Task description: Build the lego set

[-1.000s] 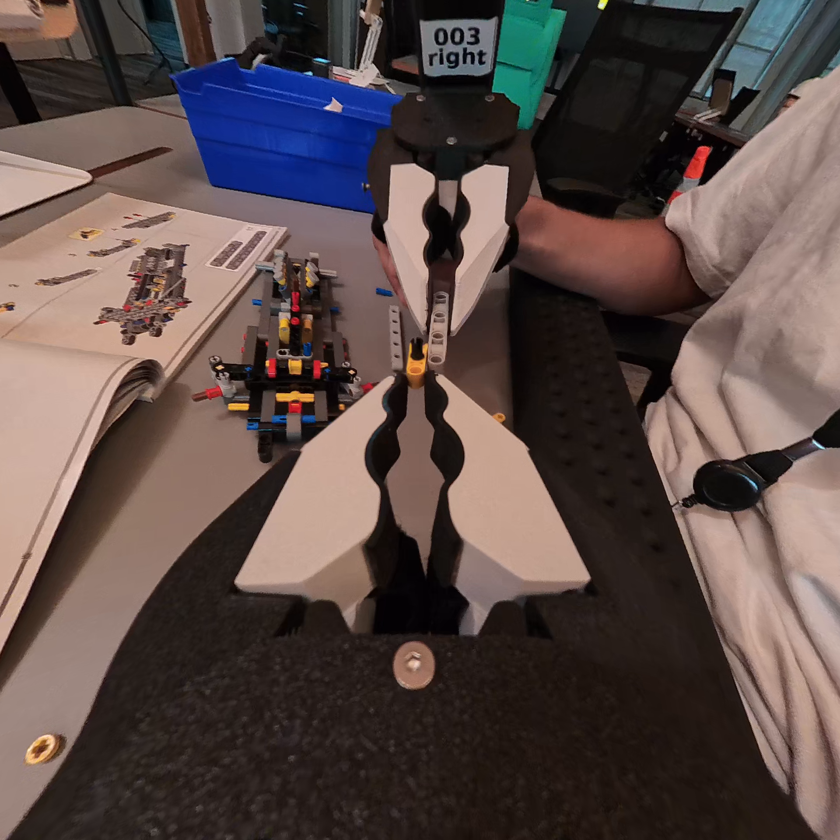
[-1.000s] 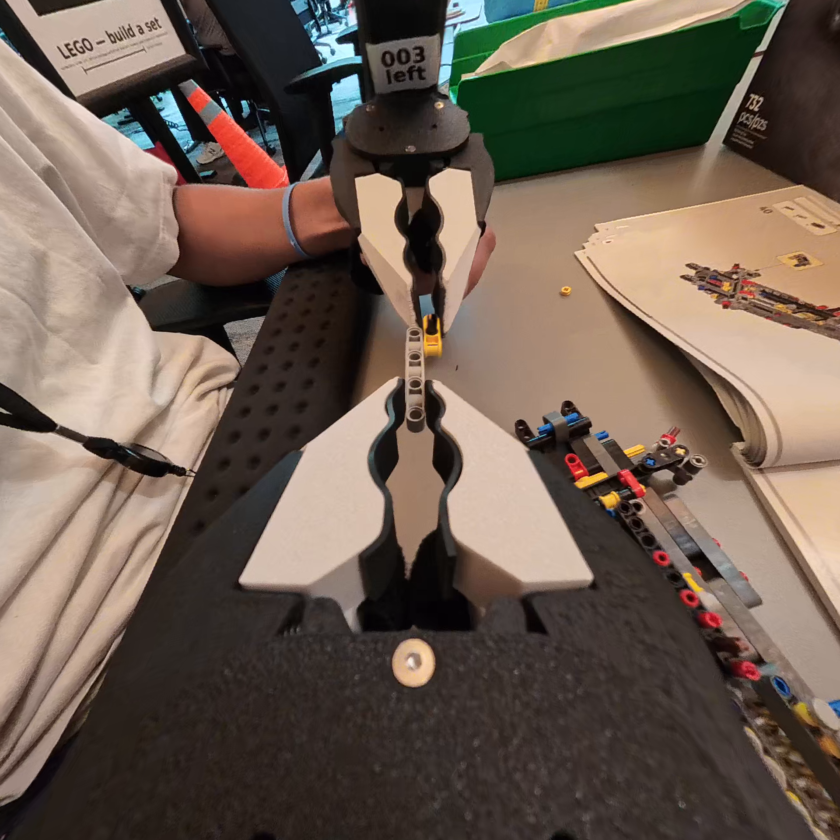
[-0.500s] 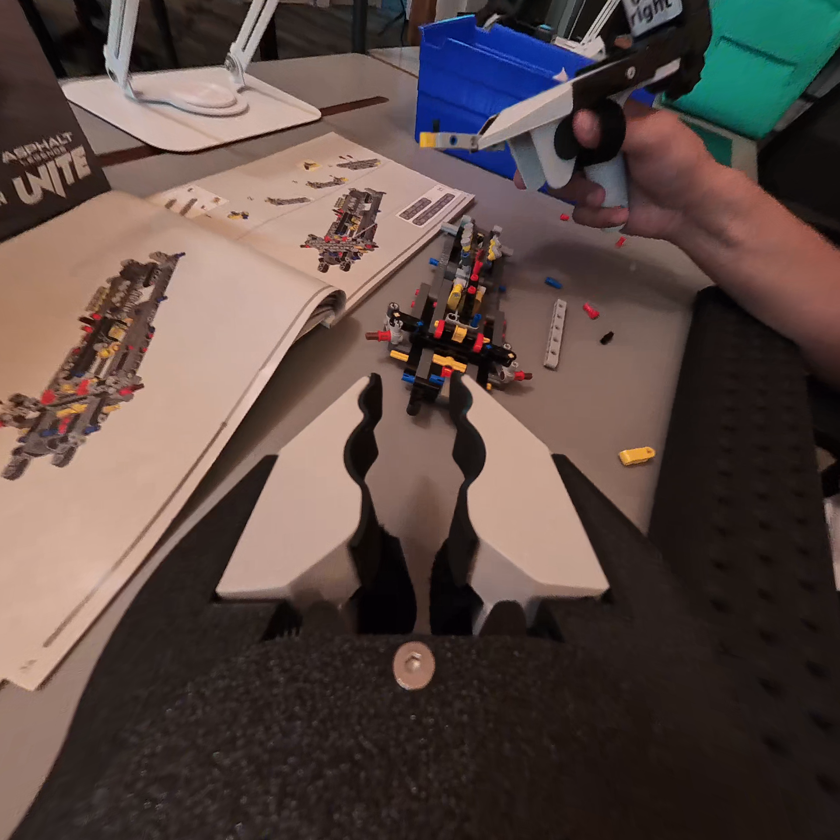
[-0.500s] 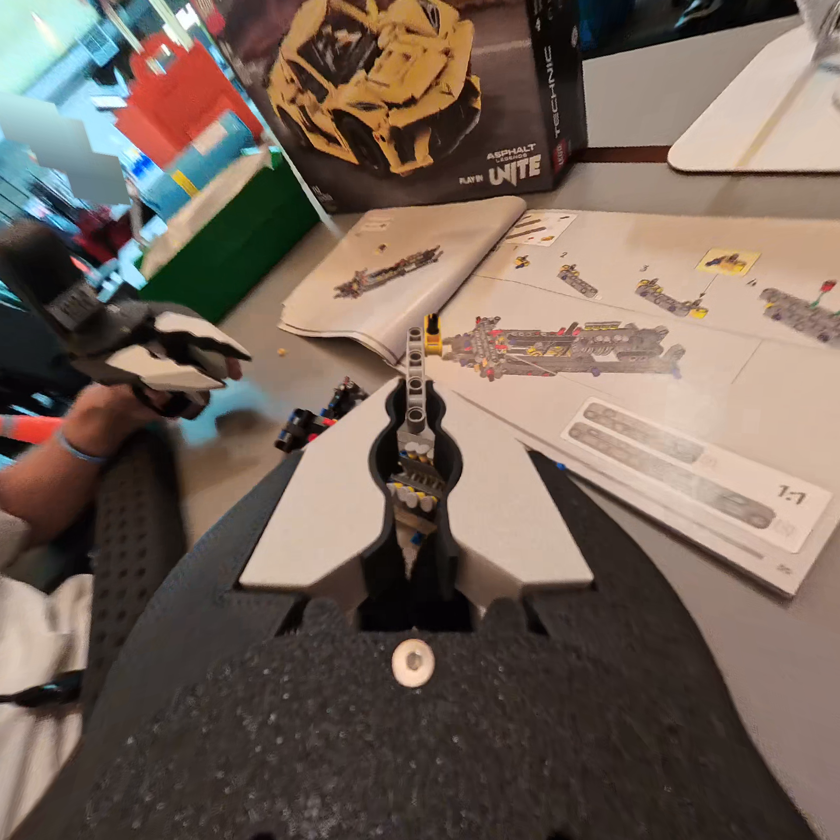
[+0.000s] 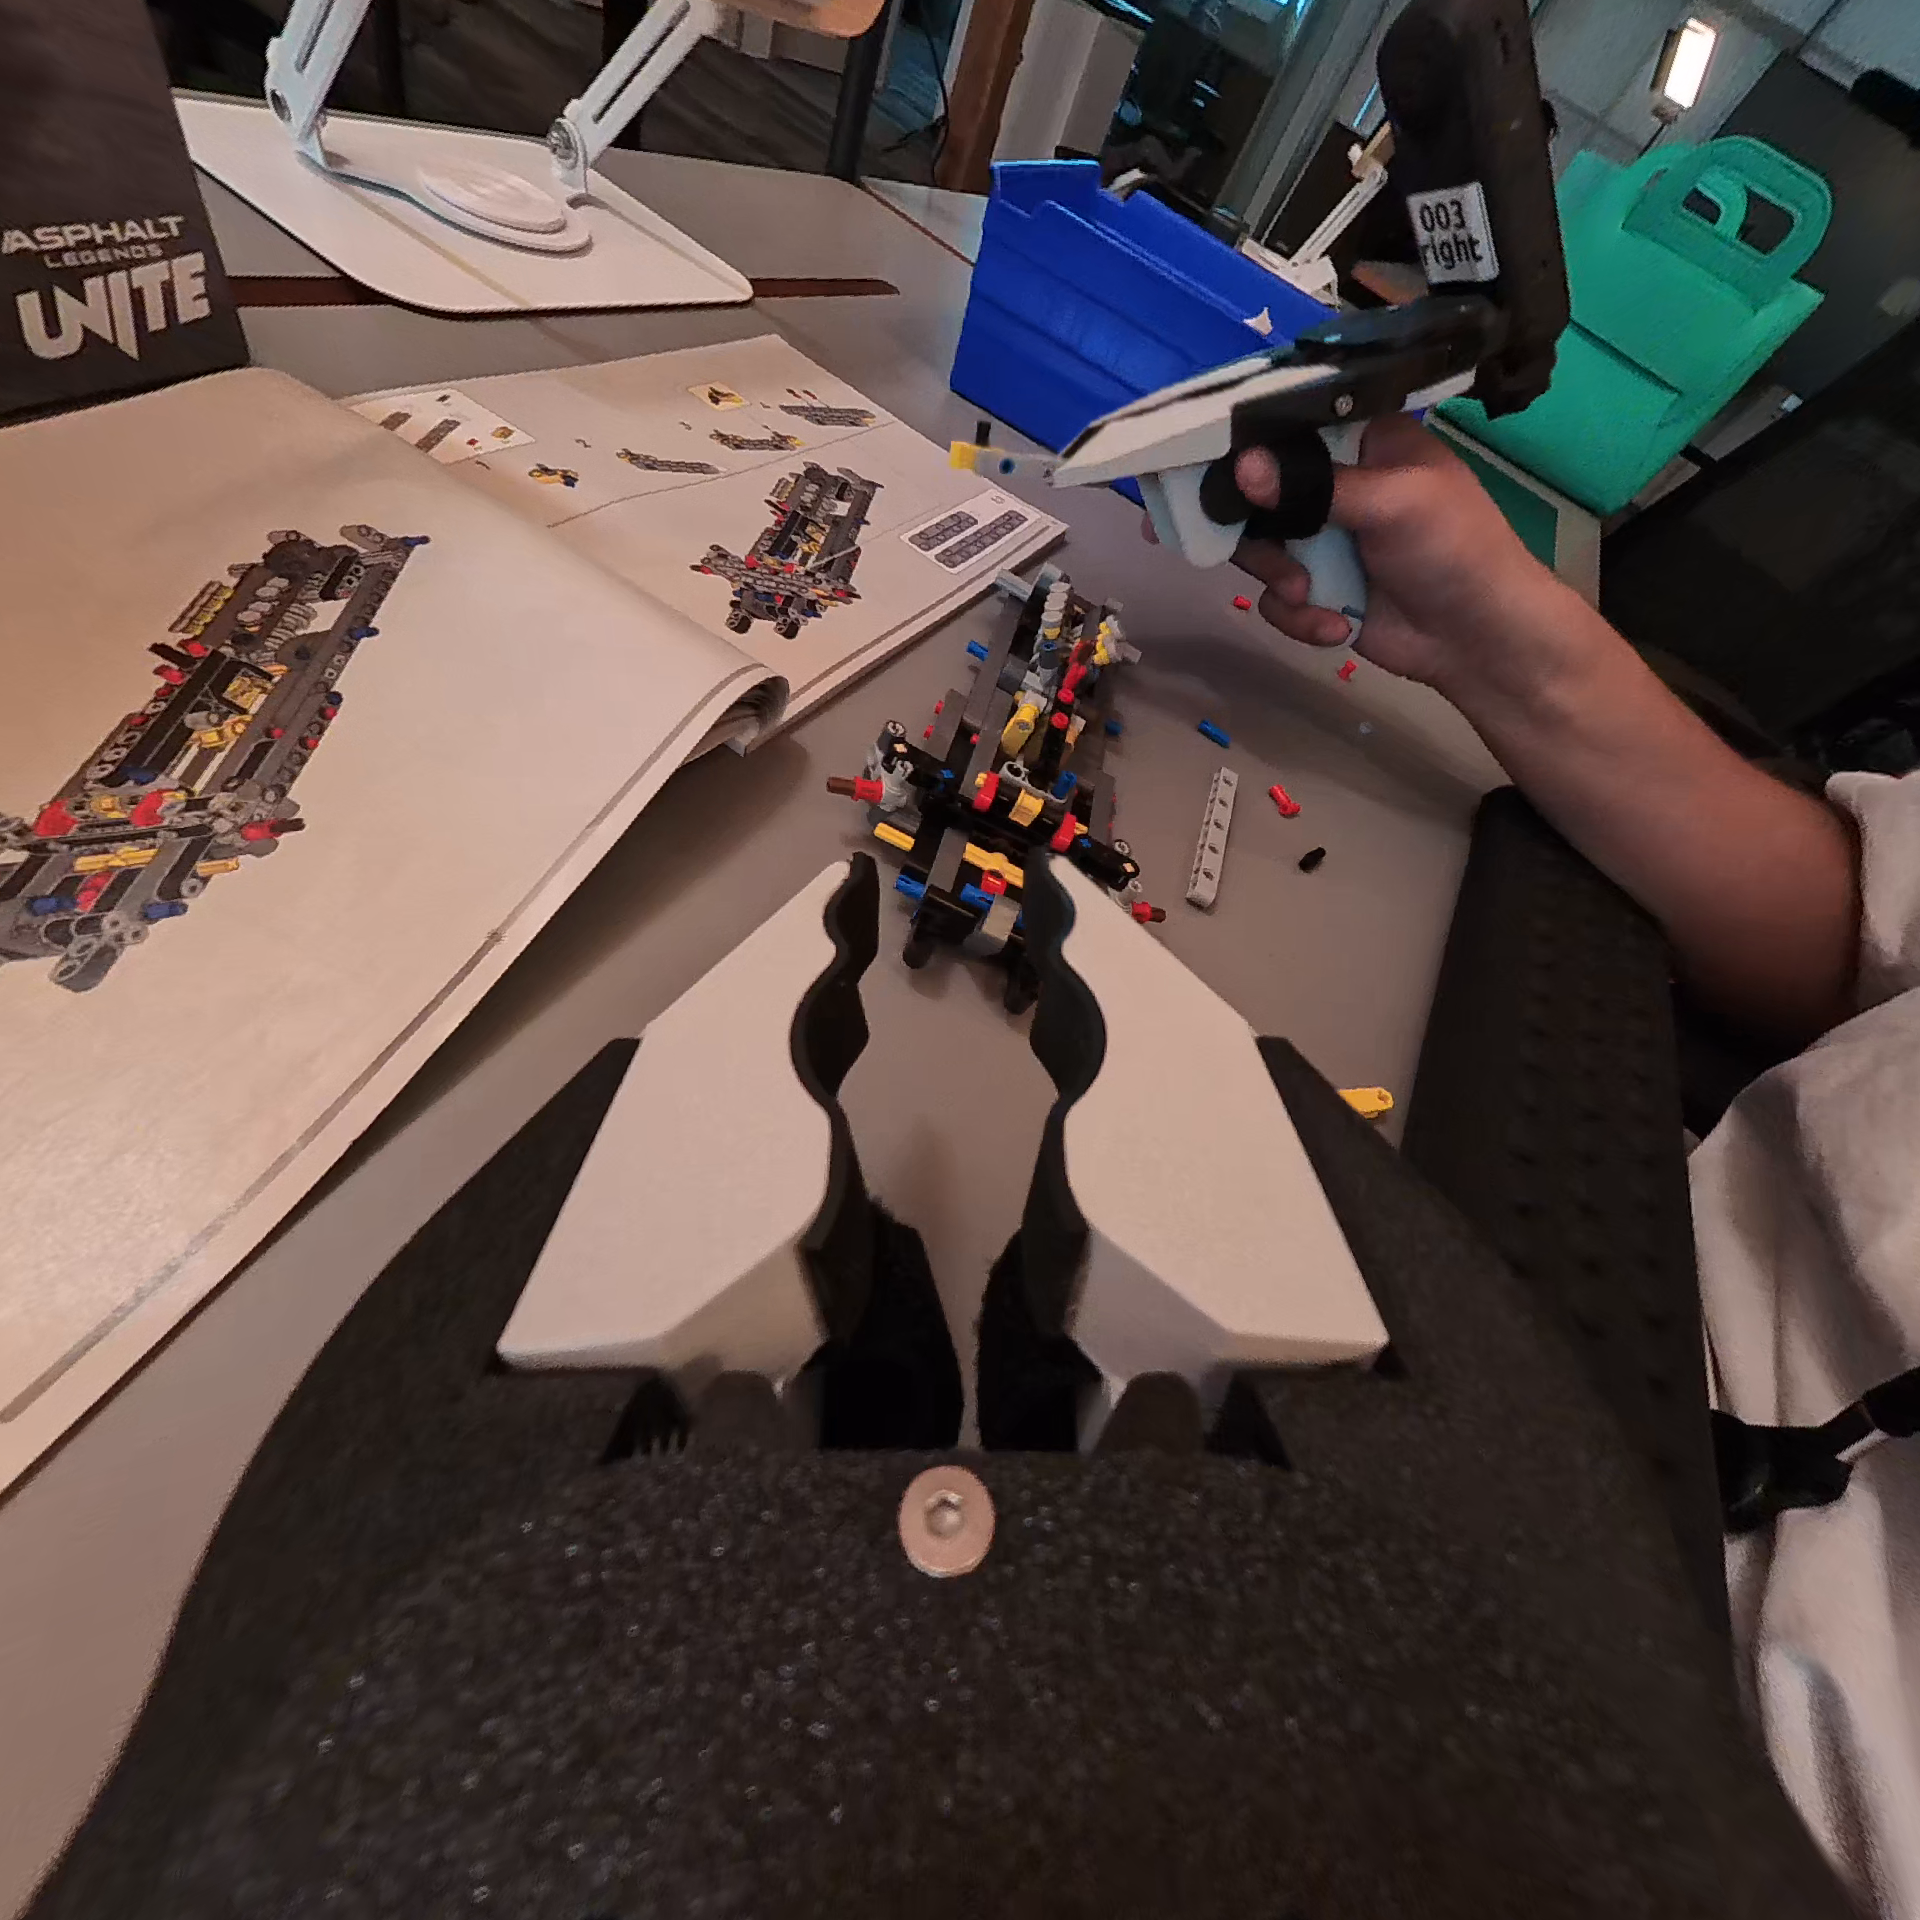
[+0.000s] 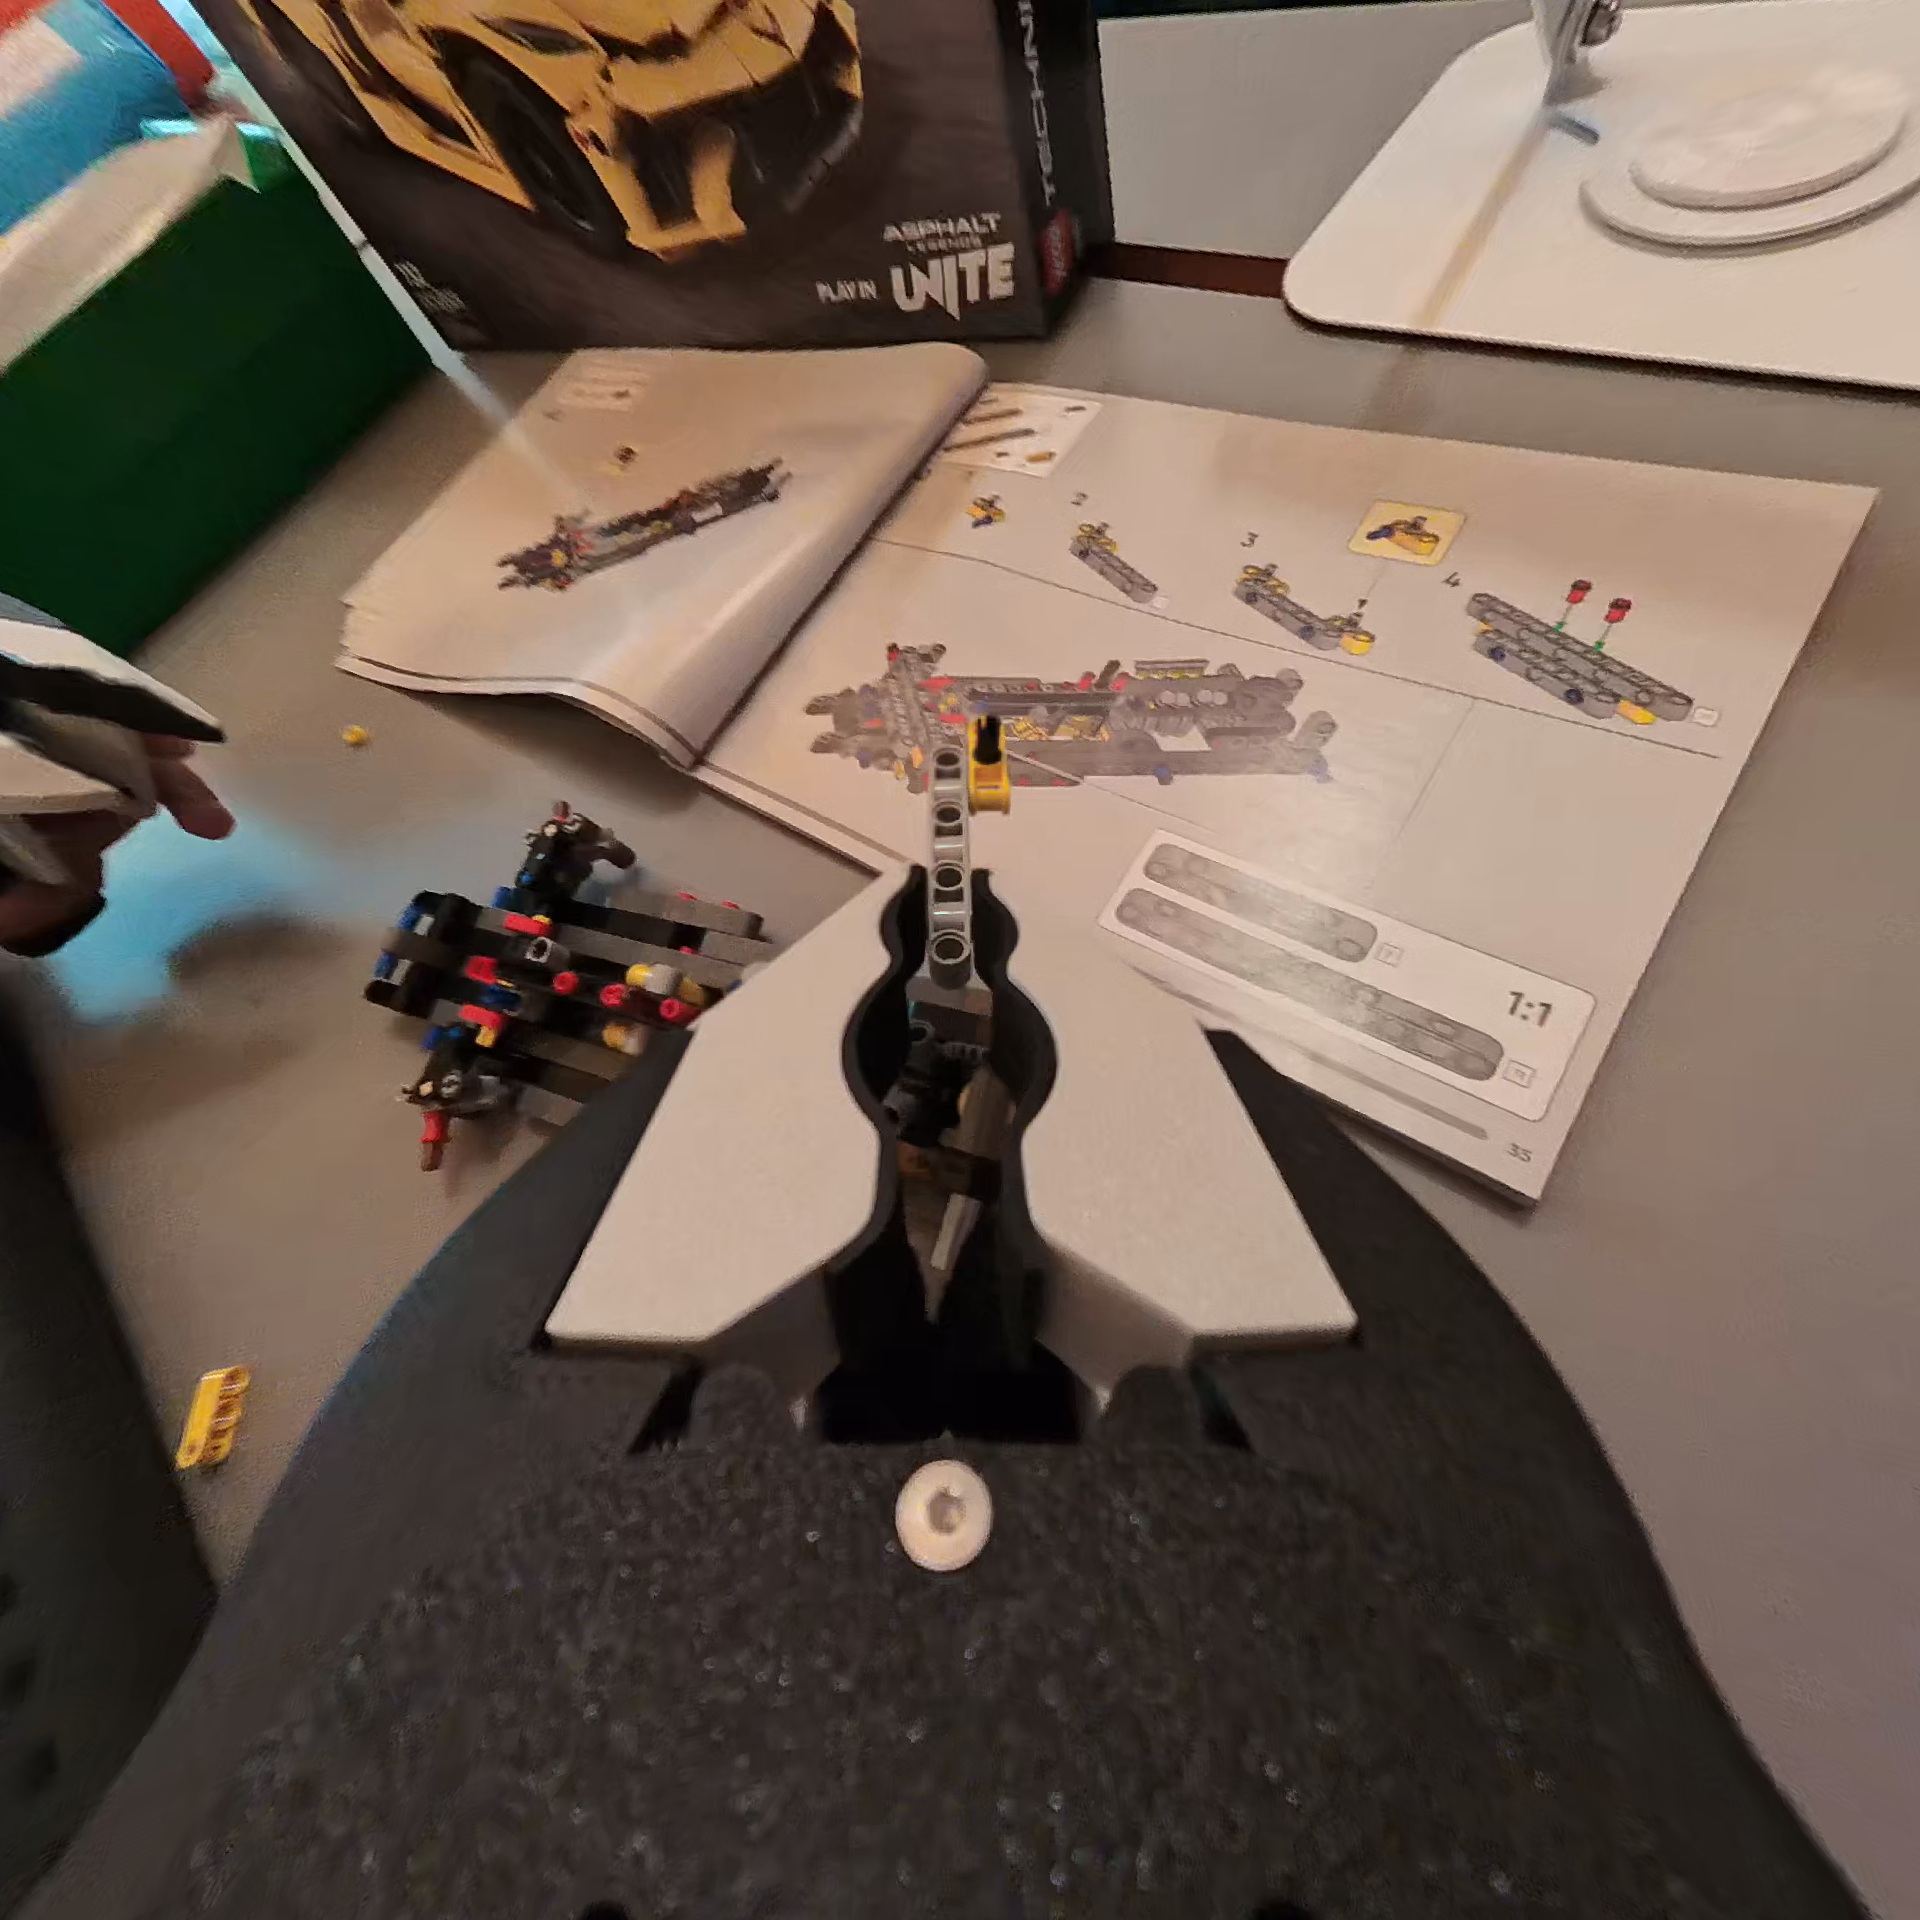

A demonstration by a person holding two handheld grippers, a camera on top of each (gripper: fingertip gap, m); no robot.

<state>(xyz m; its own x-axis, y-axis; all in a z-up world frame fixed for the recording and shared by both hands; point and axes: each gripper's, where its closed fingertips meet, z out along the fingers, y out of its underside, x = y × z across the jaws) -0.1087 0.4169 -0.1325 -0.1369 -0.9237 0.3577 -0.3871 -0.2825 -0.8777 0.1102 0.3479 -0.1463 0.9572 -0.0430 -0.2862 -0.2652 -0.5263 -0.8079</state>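
Grey beam (image 6: 948, 883) with one yellow connector (image 6: 987, 769) at its far end: pinched in the right gripper (image 6: 948, 914), raised above the open instruction booklet (image 6: 1299, 790), long axis running straight out from the fingertips. Left gripper (image 5: 951, 883): spread, holding nothing, hovering low just short of the car frame (image 5: 1003, 769). Frame: one, part-built, black with red, yellow and blue pins, lying near the table's (image 5: 1299, 977) front edge beside the booklet, long axis pointing away from the left gripper; below and left of the held beam, so the left gripper is nearer. Loose pieces on the table: one grey beam (image 5: 1211, 836), one yellow piece (image 5: 1365, 1099), several small red, blue and black pins. Background: one blue bin (image 5: 1081, 301), one set box (image 6: 727, 166).
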